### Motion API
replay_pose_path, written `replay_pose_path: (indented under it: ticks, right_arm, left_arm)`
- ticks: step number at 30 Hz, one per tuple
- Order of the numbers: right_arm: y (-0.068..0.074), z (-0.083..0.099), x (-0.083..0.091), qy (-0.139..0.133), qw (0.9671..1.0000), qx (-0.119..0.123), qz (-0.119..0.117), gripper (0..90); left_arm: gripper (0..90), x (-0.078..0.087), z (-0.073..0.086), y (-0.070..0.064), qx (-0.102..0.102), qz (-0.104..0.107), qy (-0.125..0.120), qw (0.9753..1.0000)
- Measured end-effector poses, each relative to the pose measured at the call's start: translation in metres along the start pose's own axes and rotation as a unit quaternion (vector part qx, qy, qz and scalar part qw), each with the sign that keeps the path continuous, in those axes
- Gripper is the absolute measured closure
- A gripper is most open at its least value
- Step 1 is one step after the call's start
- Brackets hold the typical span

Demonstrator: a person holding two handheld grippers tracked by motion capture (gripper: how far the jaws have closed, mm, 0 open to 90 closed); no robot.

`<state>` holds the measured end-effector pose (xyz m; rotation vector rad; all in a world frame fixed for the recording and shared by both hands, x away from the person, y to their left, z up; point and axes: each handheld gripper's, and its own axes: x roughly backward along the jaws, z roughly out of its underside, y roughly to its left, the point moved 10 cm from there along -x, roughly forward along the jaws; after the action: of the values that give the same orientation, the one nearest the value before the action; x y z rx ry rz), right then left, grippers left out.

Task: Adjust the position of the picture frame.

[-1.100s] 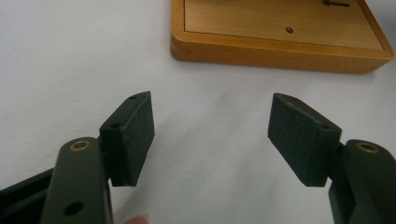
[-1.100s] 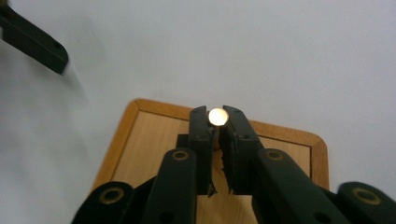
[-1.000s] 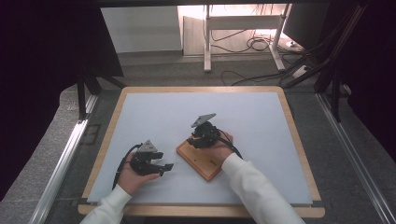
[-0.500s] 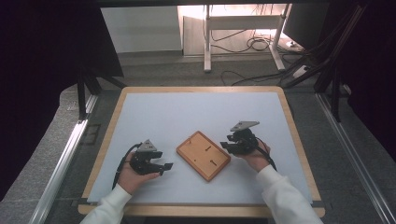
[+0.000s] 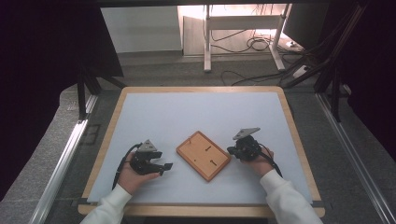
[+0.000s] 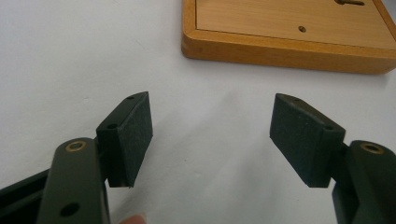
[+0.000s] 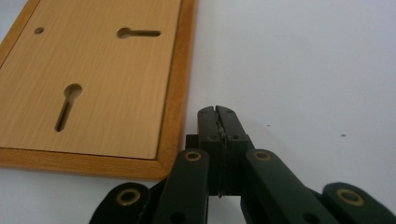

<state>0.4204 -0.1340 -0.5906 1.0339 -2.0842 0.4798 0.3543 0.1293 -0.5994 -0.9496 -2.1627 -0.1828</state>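
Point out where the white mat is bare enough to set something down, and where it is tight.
Free: the whole far half of the white mat, from the wooden frame back to the table's far edge, and the near strip in front of the frame. Crowded: the middle band, where the left gripper, open, and the right gripper, shut, flank the frame.

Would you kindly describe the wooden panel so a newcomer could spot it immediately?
On the pale mat of the wood-rimmed table, look between the left gripper and the right gripper. The wooden panel lies flat there, turned diagonally: a framed rectangular back with two keyhole slots.
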Motion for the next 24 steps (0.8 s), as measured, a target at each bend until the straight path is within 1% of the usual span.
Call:
replay_pose_path:
  ticks: [2,4,5,11,12,15,16,18,19,20,21,23,24]
  right_arm:
    - [0.006,0.000,-0.001,0.002,1.0000,0.004,-0.009,90.0]
    - [0.006,0.000,-0.001,0.002,1.0000,0.006,-0.005,90.0]
    - [0.007,0.002,0.000,0.007,1.0000,0.005,-0.004,90.0]
    - [0.010,0.007,0.004,0.008,1.0000,-0.001,-0.005,90.0]
    - [0.014,0.009,0.006,0.011,0.9999,0.002,-0.008,90.0]
    - [0.022,0.011,0.007,0.012,0.9999,0.006,-0.009,90.0]
    - [0.022,0.011,0.007,0.012,0.9999,0.006,-0.009,90.0]
    - [0.033,0.012,0.009,0.011,0.9998,0.013,-0.008,90.0]
    - [0.033,0.012,0.009,0.011,0.9998,0.013,-0.008,90.0]
    - [0.041,0.012,0.010,0.010,0.9998,0.015,-0.009,90.0]
    - [0.045,0.012,0.011,0.010,0.9997,0.020,-0.008,90.0]
    - [0.053,0.013,0.012,0.011,0.9996,0.026,-0.007,90.0]
    - [0.053,0.013,0.012,0.011,0.9996,0.026,-0.007,90.0]
  left_arm:
    - [30.3,0.001,0.000,0.002,0.001,-0.001,-0.001,1.0000]
    - [30.2,0.001,0.000,0.002,0.003,-0.001,-0.003,1.0000]
    - [30.2,0.001,0.000,0.002,0.002,-0.001,-0.002,1.0000]
    - [30.2,0.001,0.000,0.002,0.001,-0.001,-0.002,1.0000]
    - [30.2,0.001,0.000,0.002,0.001,-0.001,-0.001,1.0000]
    - [30.2,0.002,0.000,0.002,0.001,-0.001,-0.002,1.0000]
    - [30.2,0.002,0.000,0.002,0.001,-0.001,-0.002,1.0000]
    - [30.2,0.002,0.000,0.002,0.001,-0.002,-0.003,1.0000]
    - [30.2,0.002,0.000,0.002,0.001,-0.002,-0.003,1.0000]
    - [30.2,0.002,-0.001,0.003,0.000,-0.002,-0.003,1.0000]
    - [30.2,0.002,-0.001,0.003,0.000,-0.002,-0.003,1.0000]
    - [30.2,0.002,-0.001,0.003,0.001,-0.002,-0.004,1.0000]
    - [30.2,0.002,0.000,0.002,0.003,-0.001,-0.003,1.0000]
